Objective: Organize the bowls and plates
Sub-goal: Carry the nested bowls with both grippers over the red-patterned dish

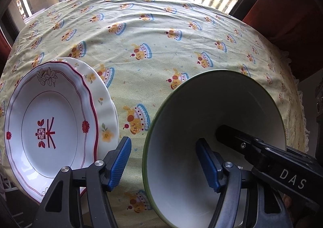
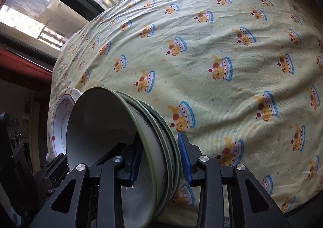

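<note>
Straddling the near rim of the stack of bowls (image 2: 125, 147) at the lower centre of the right wrist view, the right gripper (image 2: 160, 162) has one blue pad inside the top bowl and the other outside against the nested rims, its jaws drawn narrow on the bowl walls. In the left wrist view the left gripper (image 1: 165, 163) stands wide across the left rim of the top bowl (image 1: 212, 137), one pad inside and one outside over the tablecloth (image 1: 161, 36), neither pressing the wall. The red-rimmed plate (image 1: 50, 125) lies at the lower left, stacked on the yellow-flowered plate (image 1: 101, 95), just beside the bowls.
</note>
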The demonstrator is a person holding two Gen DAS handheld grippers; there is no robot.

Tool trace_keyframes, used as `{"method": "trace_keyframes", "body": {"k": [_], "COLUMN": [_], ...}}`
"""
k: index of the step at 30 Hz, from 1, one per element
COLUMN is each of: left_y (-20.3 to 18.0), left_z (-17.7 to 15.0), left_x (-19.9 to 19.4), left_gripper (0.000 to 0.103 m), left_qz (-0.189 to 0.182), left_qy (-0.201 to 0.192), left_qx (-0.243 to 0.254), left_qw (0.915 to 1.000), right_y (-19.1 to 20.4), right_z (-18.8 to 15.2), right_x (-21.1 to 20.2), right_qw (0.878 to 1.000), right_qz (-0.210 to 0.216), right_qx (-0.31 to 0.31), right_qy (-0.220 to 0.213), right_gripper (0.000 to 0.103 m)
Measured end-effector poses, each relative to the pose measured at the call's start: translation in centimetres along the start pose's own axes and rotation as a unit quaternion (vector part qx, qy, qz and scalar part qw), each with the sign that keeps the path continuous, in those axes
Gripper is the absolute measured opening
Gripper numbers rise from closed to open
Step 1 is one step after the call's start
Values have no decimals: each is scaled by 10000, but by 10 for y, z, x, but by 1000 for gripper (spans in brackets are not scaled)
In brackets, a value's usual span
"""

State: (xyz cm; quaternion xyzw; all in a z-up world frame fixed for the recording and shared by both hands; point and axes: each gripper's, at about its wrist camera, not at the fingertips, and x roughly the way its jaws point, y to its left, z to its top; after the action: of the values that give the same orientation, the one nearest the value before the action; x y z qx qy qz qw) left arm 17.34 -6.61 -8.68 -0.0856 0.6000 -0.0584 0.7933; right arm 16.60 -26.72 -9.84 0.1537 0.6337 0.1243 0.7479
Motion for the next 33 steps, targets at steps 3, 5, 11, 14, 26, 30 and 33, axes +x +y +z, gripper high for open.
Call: {"method": "trace_keyframes", "body": {"k": [3,5,11,14,26,30,33], "left_y": [-3,-3,-1,-2,-22,-32,-34], "left_z": [2,3,7,8,-14,-16,-16], "left_x": [1,4,7,6,-14,-31,-42], "left_gripper": [53,52,51,51,50,50,50], "left_qz": [-416,-638,-906,-907,-600,-471,-354], "left_qy": [21,48,99,130,101,-121,-284], "left_qx": [276,358,529,546,99,17,-35], "left_qw": [9988,9973,9944,9943,9981,9988,9990], "right_y": [3,6,6,8,-1,-1,2], "right_z": [-2,-4,-7,-8,-18,-17,-15], "right_x": [-1,-1,-2,-4,-23,-40,-51], "right_qw": [9998,9994,9979,9973,9989,9996,9996], "right_qz": [-166,-303,-459,-524,-366,-221,-101], "right_qx": [91,130,446,489,273,67,-73], "right_qy": [-57,-92,-132,-143,-81,-159,-242], "right_gripper": [38,39,40,40,40,40,40]}}
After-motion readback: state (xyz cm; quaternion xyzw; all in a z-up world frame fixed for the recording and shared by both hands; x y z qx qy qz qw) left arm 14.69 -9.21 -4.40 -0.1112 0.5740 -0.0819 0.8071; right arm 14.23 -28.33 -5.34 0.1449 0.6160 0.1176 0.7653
